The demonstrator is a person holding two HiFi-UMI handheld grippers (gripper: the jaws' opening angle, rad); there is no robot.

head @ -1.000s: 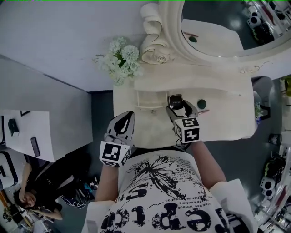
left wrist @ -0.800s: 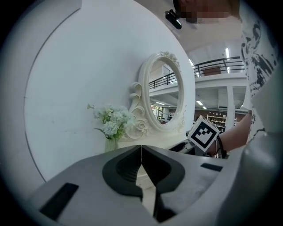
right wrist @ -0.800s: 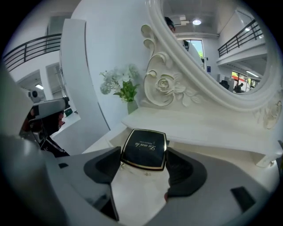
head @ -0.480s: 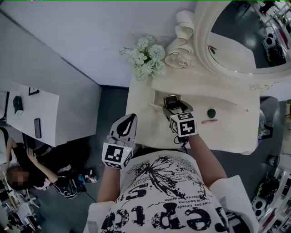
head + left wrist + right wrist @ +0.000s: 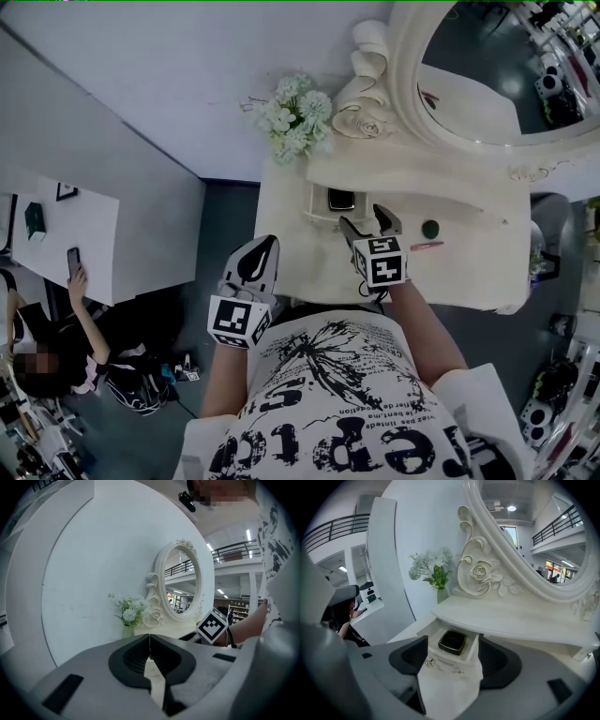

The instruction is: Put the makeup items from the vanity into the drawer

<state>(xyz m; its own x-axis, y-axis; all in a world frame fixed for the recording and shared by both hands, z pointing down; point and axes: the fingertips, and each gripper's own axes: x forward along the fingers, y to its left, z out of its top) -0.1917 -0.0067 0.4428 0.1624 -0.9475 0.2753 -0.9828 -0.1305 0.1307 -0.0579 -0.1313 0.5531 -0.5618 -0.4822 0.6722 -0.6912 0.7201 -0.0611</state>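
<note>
Black compact point(image 5: 452, 641): lay inside the open drawer point(image 5: 474, 649), just beyond the spread, empty jaws of the right gripper point(image 5: 451, 663). Left gripper point(image 5: 150, 654): jaws pressed together, beside the torso. Green jar point(image 5: 430, 228) and pink pencil point(image 5: 427, 246): on the vanity top point(image 5: 469, 262), nothing obstructing.

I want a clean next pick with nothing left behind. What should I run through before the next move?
1. right tongs open and empty: ok.
2. left tongs shut, holding nothing: ok.
3. black compact lying inside the open drawer: ok.
4. round dark-green item uncovered on the vanity top: ok.
5. pink stick near it, uncovered: ok.
6. All items in the drawer: not ok, two remain out.
</note>
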